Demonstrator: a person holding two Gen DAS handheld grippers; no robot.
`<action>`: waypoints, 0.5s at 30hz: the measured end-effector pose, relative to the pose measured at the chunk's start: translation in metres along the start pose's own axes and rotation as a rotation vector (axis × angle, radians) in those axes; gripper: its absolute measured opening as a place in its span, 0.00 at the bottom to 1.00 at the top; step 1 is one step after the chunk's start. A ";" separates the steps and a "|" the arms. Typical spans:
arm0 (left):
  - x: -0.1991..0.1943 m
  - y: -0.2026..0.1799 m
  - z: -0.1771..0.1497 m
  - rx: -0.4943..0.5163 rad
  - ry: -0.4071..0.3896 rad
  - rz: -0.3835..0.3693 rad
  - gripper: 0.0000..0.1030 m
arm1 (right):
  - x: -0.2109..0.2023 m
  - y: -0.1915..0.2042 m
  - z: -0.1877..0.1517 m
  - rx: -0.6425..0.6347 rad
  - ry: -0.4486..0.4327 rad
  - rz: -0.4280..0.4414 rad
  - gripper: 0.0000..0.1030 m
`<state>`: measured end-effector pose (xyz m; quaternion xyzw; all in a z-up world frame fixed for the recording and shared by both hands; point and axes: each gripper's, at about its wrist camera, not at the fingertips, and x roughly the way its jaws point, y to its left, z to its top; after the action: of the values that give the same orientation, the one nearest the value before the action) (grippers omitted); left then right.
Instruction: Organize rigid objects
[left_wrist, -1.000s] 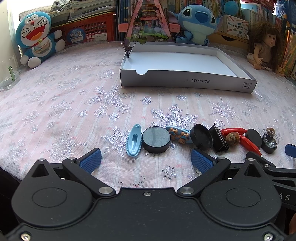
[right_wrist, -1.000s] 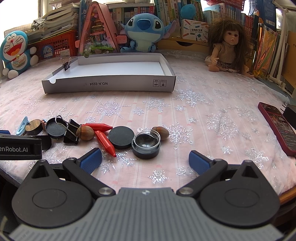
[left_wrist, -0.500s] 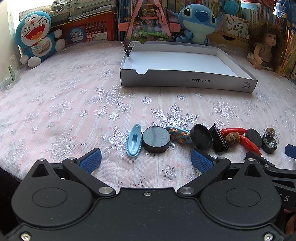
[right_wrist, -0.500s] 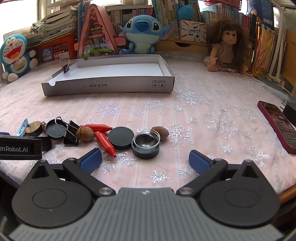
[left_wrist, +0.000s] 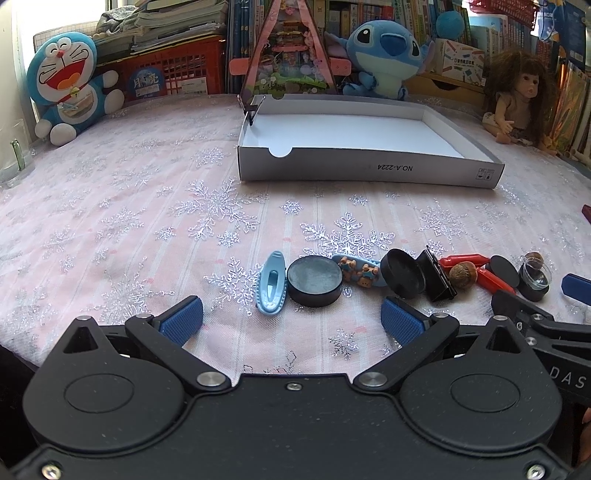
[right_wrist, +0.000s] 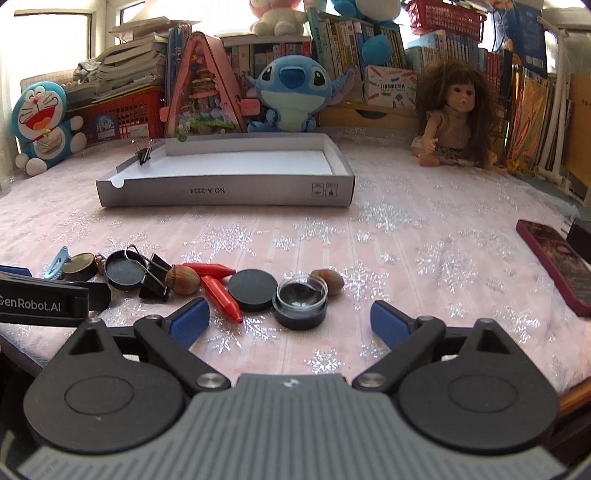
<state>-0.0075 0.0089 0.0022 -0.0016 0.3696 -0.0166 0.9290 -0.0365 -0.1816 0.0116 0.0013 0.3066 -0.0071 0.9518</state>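
Small objects lie in a row on the pink snowflake cloth. In the left wrist view: a light blue clip (left_wrist: 271, 288), a black puck (left_wrist: 314, 281), a bear-print clip (left_wrist: 360, 270), a black lid (left_wrist: 402, 278) and a black binder clip (left_wrist: 436, 277). In the right wrist view: a hazelnut (right_wrist: 182, 279), two red clips (right_wrist: 219, 293), a black disc (right_wrist: 252, 289), a small glass-topped jar (right_wrist: 301, 302) and a second nut (right_wrist: 328, 281). My left gripper (left_wrist: 291, 319) is open just before the puck. My right gripper (right_wrist: 290, 321) is open just before the jar. A white shallow box (left_wrist: 369, 171) stands empty beyond.
A binder clip (right_wrist: 144, 153) grips the box's left wall. A dark red phone (right_wrist: 554, 264) lies at the right. Plush toys (right_wrist: 291, 94), a doll (right_wrist: 456, 116), a red basket (left_wrist: 173, 72) and books line the back. A glass (left_wrist: 14, 158) stands far left.
The right wrist view has tilted upward slightly, showing more of the shelves. The left gripper has not visibly moved. Both stay open.
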 end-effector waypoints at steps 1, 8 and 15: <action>-0.002 0.002 0.000 -0.007 -0.014 -0.005 0.88 | -0.002 0.000 0.000 -0.005 -0.014 -0.002 0.90; -0.011 0.018 0.000 -0.030 -0.075 -0.038 0.57 | -0.007 -0.010 0.005 0.004 -0.070 -0.020 0.74; -0.016 0.018 -0.001 -0.020 -0.116 -0.070 0.41 | -0.005 -0.013 0.004 0.015 -0.053 -0.006 0.55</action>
<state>-0.0194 0.0271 0.0123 -0.0249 0.3149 -0.0452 0.9477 -0.0383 -0.1944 0.0179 0.0073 0.2810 -0.0120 0.9596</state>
